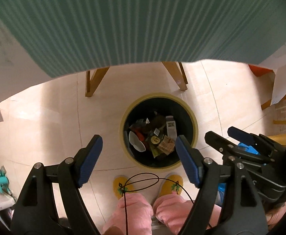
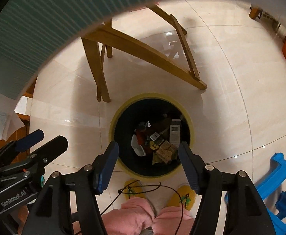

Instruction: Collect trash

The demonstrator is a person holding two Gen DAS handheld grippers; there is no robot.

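Both grippers – left gripper, right gripper – hang over the trash bin on the floor, jaws spread, holding nothing. I'd swing to the table w/o clipping the bin rim – next grab.

Round black bin, yellow rim, upright on tile floor. Inside: mixed trash, a white box on end, crumpled wrappers, white curved piece.
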